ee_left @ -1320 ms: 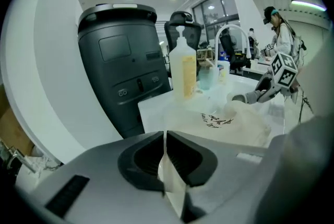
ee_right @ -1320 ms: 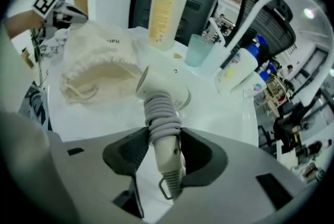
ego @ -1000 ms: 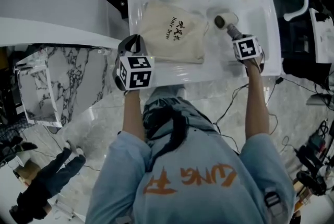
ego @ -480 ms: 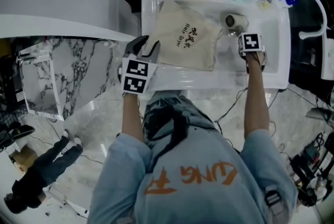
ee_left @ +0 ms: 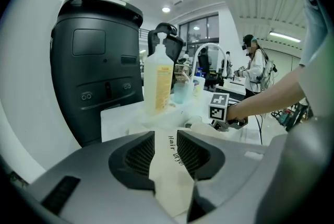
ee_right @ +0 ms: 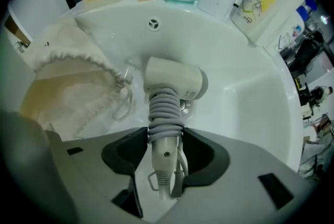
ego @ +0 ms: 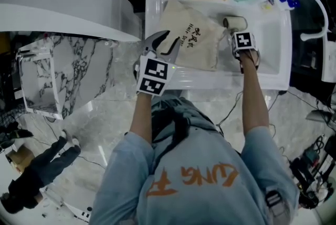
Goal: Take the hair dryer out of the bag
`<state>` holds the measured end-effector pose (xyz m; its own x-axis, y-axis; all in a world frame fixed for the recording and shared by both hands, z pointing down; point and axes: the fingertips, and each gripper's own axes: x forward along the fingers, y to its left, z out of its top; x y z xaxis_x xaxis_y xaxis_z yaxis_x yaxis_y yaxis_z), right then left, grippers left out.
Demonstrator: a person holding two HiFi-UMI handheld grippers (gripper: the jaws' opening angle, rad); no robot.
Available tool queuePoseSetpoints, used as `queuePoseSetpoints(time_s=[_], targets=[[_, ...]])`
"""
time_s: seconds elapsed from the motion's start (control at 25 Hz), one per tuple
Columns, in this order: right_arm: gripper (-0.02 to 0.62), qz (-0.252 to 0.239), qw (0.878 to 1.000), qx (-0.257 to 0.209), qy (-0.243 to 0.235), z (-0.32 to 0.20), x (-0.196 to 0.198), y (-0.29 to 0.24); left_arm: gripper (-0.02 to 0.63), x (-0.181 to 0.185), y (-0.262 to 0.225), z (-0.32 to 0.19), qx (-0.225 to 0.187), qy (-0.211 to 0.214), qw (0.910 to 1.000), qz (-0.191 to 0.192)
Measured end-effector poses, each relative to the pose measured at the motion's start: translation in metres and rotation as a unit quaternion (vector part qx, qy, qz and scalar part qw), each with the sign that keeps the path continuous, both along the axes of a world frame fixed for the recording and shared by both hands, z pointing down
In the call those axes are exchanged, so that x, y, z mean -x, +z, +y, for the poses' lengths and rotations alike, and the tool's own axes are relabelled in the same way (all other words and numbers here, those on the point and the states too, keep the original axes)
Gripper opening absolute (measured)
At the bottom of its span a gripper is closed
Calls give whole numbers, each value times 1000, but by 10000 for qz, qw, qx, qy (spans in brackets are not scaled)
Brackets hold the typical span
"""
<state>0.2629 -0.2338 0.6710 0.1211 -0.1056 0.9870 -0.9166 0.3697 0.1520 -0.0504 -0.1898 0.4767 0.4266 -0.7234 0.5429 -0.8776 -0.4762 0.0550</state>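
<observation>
Our right tongs [ee_right: 165, 151] grasp the white cord-wrapped hair dryer [ee_right: 172, 81] by its handle for control — left tongs [ee_left: 166, 151], just opened, empty, facing the beige cloth bag [ego: 193, 44].

The left gripper [ego: 161, 43] let go of the drawstring bag [ego: 191, 43]: its jaws opened and stood apart over the bag's near corner. The right gripper [ee_right: 166, 151] sank into the sink [ee_right: 250, 92] with the hair dryer [ee_right: 172, 79], its jaws easing wider around the cord-wrapped handle, apparently still touching it
</observation>
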Motion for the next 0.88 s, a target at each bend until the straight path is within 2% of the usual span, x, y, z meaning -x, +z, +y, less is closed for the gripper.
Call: queuePoseSetpoints(time_s=[0.08,0.16,0.24,0.28,0.36,0.44,0.56,0.72,0.8,0.88], targets=[[213,-234,9997,-35,-16,-1,5,7,132,-10,-6,-1,-64,106,9999,5],[202,-596,9978,-298,-21,-4,13,8,132,-19,-14,-3,-170,192,9997,45],[145,-686,9954,-669,-88,-6,17,-6,132,-26,-23,-7,-301,228,9992,104],[136,-725,9935,-869,-113,-8,18,-16,132,-28,-28,-10,-378,217,9989,149],[126,-970,9865,-1317,-42,-10,21,-41,128,-35,-41,-16,-550,160,9979,306],[102,-1337,9735,-1856,68,-12,24,-73,89,-45,-58,-21,-778,61,9956,520],[66,-1907,9412,-2786,156,-11,34,-134,19,-59,-89,-24,-1133,-221,9891,909],[3,-2507,8886,-3836,216,7,46,-217,3,-80,-123,-7,-1414,-476,9788,1404],[0,-2828,8564,-4316,166,19,52,-262,3,-91,-138,5,-1547,-525,9751,1499],[-2,-3113,8172,-4851,7,34,57,-308,2,-101,-153,17,-1694,-540,9726,1496]])
